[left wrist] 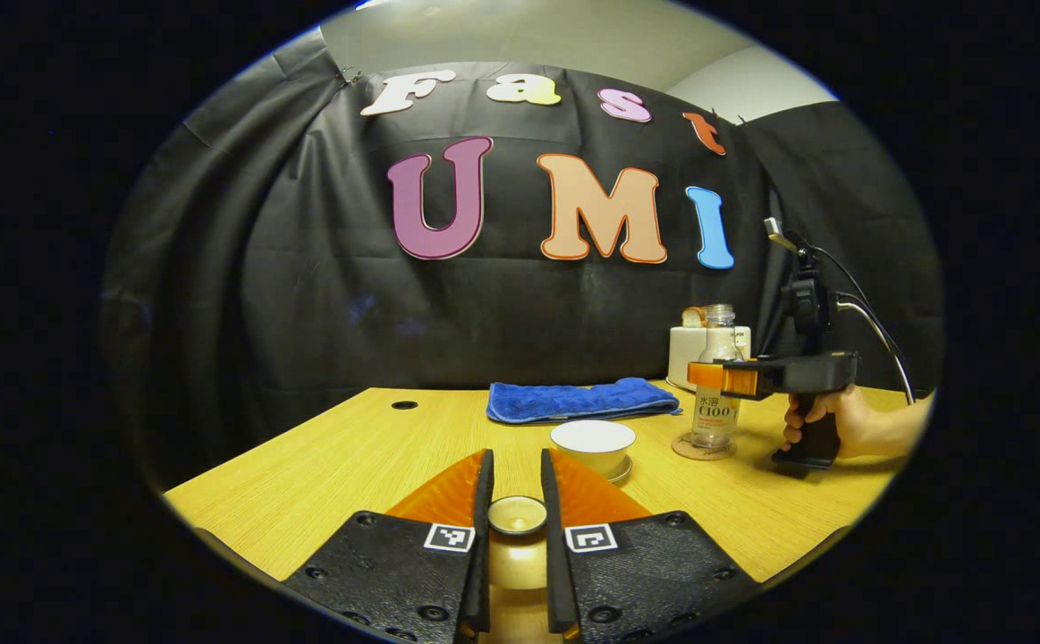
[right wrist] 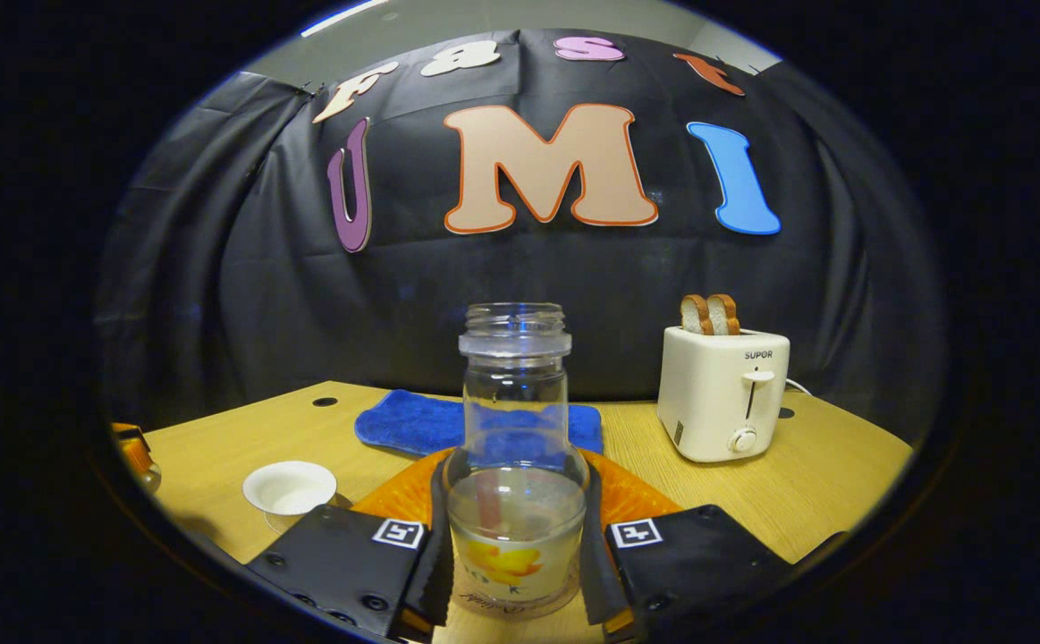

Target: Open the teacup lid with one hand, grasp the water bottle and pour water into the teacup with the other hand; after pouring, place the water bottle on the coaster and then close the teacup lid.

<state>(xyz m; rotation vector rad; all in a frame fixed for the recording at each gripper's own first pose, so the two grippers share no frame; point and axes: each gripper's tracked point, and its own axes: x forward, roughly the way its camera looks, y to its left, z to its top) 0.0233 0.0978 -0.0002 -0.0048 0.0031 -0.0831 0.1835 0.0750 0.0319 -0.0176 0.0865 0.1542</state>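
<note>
Teacup (left wrist: 593, 444) is standing open on the yellow table (left wrist: 323, 474), in front of the blue towel (left wrist: 582, 399), and its white inside looks empty or too shallow to judge. Beside the teacup, on its right in the left gripper view, the water bottle (left wrist: 716, 389) is standing upright on the round coaster (left wrist: 704, 449), and the right gripper (left wrist: 707, 376), held by a hand (left wrist: 841, 422), is pinching the bottle at its body; in the right gripper view both fingers (right wrist: 435, 537) are pressing on the clear glass. The left gripper (left wrist: 517, 501) is holding the teacup lid (left wrist: 517, 515) by its small round knob, in front of the teacup and away from it. I judge that either the pouring is not yet started or the bottle is just being set down; I cannot tell which. For doing this step well, the bottle is needing a firm grip and a slow tilt over the middle of the teacup, because the mouth is wide. The lid is better kept aside meanwhile, level, so it is not slipping from the knob.
</note>
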